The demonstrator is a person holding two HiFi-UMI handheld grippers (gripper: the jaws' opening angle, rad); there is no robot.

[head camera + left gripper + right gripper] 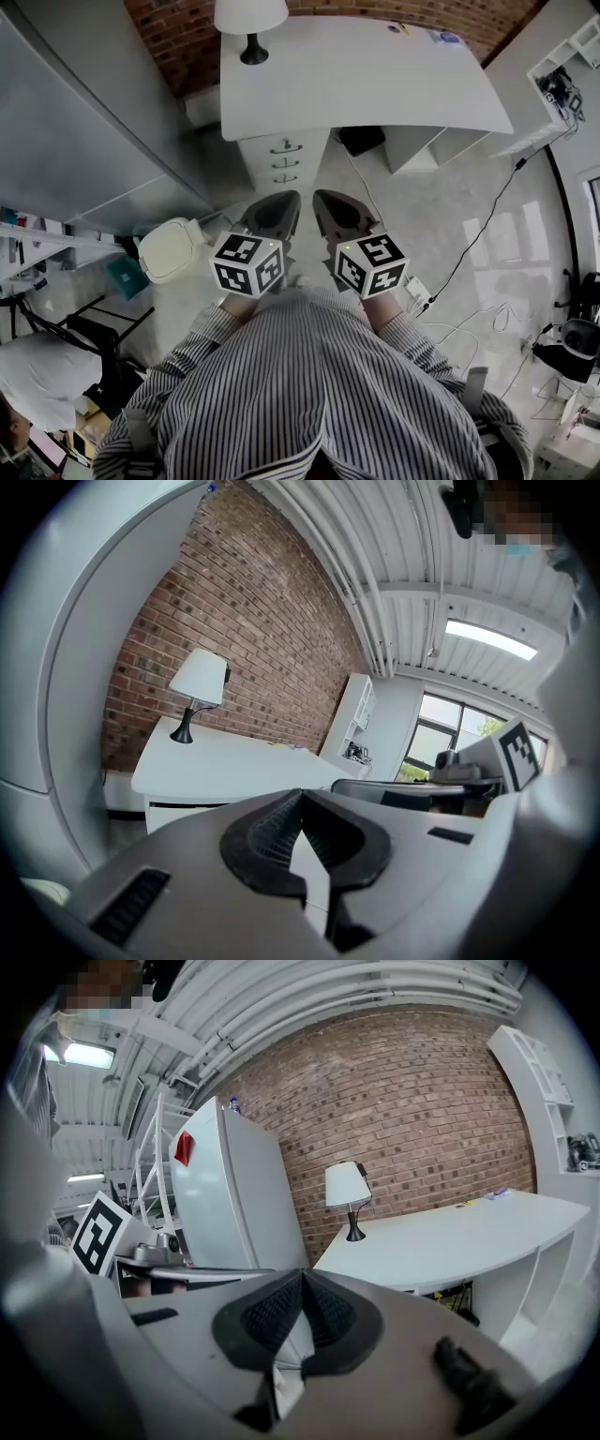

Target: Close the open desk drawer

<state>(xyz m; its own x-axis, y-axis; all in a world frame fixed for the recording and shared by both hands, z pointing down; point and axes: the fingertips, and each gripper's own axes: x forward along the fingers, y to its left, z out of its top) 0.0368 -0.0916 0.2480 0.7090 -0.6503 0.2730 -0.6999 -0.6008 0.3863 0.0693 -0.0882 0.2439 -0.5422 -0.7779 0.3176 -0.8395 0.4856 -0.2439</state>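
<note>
The white desk [356, 80] stands ahead against the brick wall. Under its left end is a white drawer unit [284, 161] with three handled fronts; from here I cannot tell which one stands out. Both grippers hang close to my body, well short of the desk. My left gripper [277, 202] is shut with nothing between its jaws, and points at the desk's left end [225, 761]. My right gripper [330, 199], beside it, is also shut and holds nothing. In the right gripper view the desk [450, 1232] lies ahead and to the right.
A white lamp [251, 23] stands on the desk's back left corner. A tall white cabinet [84, 122] fills the left side, with a pale bin [173, 248] on the floor beside it. A power strip [419, 292] and cables lie at right. White shelves [562, 75] stand far right.
</note>
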